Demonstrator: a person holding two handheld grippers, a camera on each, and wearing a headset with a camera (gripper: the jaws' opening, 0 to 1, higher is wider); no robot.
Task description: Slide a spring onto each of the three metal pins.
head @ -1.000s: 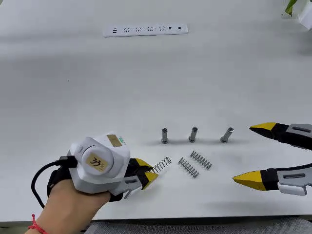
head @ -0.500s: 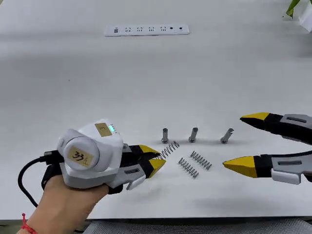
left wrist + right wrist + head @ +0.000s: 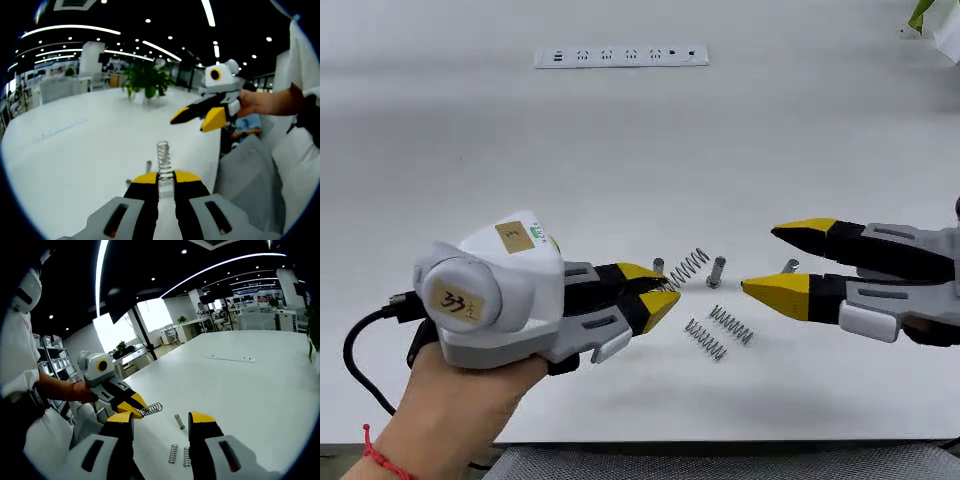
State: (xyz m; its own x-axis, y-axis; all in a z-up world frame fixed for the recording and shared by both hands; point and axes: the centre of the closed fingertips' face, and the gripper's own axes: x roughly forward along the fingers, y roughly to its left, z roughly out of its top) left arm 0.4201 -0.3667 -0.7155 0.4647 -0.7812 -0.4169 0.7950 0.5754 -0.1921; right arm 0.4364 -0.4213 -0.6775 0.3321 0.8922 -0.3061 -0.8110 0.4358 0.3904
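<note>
**Left jaws.** The yellow-tipped jaws of the left gripper (image 3: pixel 164 176) are closed on one end of a slim coiled steel spring (image 3: pixel 163 159). The spring projects forward from the tips, clear of the table.

**Right jaws.** The yellow-tipped jaws of the right gripper (image 3: pixel 161 417) stand apart with nothing between them. In the head view its tips face the left gripper's, and the held spring's free end lies between the two tools.

**Pins.** Three short grey metal pins stand upright in a row on the white workbench (image 3: pixel 520 160), all bare.
- The left pin (image 3: pixel 658 264) is partly hidden behind the left gripper's tips.
- The middle pin (image 3: pixel 716 272) is in plain sight.
- The right pin (image 3: pixel 788 266) shows between the right gripper's jaws.

**Other springs.** A second steel spring (image 3: pixel 705 341) and a third steel spring (image 3: pixel 731 326) lie flat, side by side, just nearer the person than the pins.

**Surroundings.** A hand (image 3: pixel 460 420) grasps the left gripper's white body, from which a black cable (image 3: pixel 355 350) trails. A long white power strip (image 3: pixel 621 57) lies well beyond the pins.
</note>
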